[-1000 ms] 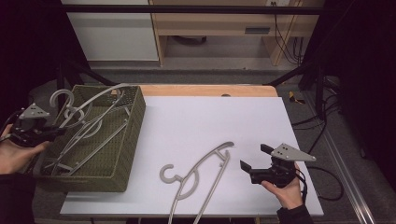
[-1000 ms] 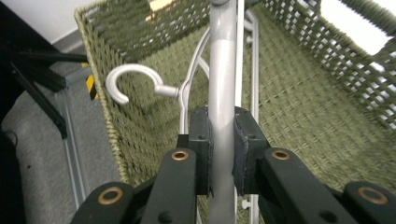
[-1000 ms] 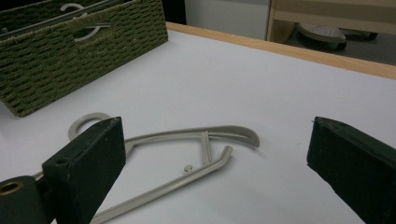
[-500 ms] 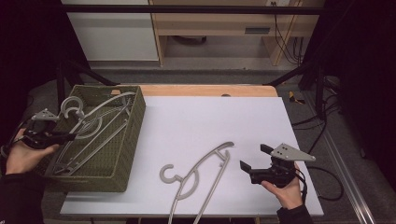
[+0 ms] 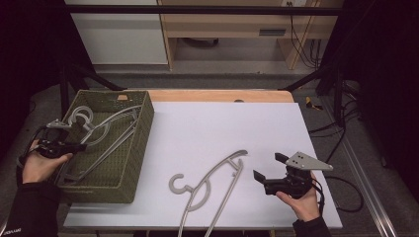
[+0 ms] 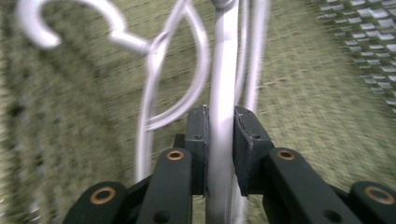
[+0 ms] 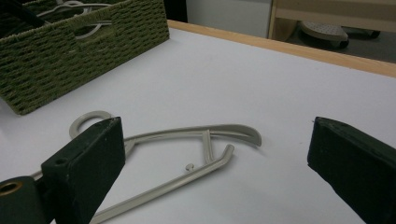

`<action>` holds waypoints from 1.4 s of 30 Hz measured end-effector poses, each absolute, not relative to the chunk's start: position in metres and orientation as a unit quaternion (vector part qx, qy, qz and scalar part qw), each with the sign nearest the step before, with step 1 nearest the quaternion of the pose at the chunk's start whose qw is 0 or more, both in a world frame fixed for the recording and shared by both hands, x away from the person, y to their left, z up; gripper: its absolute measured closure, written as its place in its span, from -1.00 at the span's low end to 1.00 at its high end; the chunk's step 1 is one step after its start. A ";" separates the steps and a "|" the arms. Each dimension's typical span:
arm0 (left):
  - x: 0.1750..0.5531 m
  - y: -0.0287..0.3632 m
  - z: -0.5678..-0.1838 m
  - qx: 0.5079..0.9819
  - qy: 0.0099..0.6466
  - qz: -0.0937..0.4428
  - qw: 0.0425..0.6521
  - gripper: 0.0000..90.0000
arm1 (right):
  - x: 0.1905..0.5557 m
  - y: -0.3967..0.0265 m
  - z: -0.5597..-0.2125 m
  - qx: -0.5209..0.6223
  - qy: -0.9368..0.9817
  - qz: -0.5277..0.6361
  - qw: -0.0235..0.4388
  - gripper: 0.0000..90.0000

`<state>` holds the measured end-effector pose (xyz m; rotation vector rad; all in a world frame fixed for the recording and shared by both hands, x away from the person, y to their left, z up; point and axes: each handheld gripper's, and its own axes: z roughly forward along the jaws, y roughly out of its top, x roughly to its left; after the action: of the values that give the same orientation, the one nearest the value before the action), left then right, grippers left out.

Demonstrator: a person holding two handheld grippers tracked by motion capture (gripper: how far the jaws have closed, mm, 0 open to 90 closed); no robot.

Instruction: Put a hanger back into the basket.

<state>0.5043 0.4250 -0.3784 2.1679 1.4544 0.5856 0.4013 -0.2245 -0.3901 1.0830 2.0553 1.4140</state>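
A grey hanger (image 6: 219, 107) is being pinched between the pads of the left claw (image 6: 219, 154), its bar running straight up between them in the left gripper view. In the high view this claw (image 5: 74, 146) is being held at the left rim of a green woven basket (image 5: 126, 168), which is sitting on the left part of the white table (image 5: 222, 128). The pinched hanger (image 5: 106, 129) is lying in the basket among other hangers, whose number cannot be told.

The right claw (image 5: 267, 167) is being held spread wide by a hand (image 5: 301, 202) near the table's front right corner, gripping nothing. A second hanger (image 5: 210, 185) is lying flat on the table just left of that claw, apart from it. In the right gripper view this hanger (image 7: 187, 144) is being seen between the open jaws, with the basket (image 7: 70, 56) farther off at upper left.
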 end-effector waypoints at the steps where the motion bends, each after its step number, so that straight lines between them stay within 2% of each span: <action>1: 0.504 0.426 -0.379 0.786 0.534 0.217 0.225 0.63 | 0.401 -0.224 -0.390 0.390 0.739 0.508 0.210 -0.90; 10: 0.487 0.435 -0.367 0.771 0.535 0.246 0.243 0.48 | 0.402 -0.223 -0.390 0.387 0.740 0.508 0.212 -0.90; 17: 0.461 0.415 -0.351 0.760 0.498 0.270 0.318 0.16 | 0.402 -0.220 -0.391 0.387 0.741 0.506 0.211 -0.89; 25: 0.432 0.367 -0.337 0.751 0.439 0.287 0.401 -0.14 | 0.403 -0.215 -0.393 0.385 0.747 0.501 0.206 -0.89; 34: 0.404 0.300 -0.336 0.760 0.362 0.273 0.465 -0.32 | 0.404 -0.207 -0.398 0.380 0.757 0.493 0.199 -0.85; 39: 0.394 0.273 -0.344 0.762 0.338 0.256 0.489 -0.56 | 0.404 -0.199 -0.402 0.374 0.766 0.487 0.191 -0.78; 42: 0.389 0.262 -0.351 0.761 0.333 0.250 0.497 -0.64 | 0.403 -0.192 -0.406 0.368 0.773 0.485 0.181 -0.65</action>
<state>0.3894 0.2617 -0.3505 1.8435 0.8060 0.6053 0.4031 -0.1917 -0.4063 1.0391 2.1817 1.3691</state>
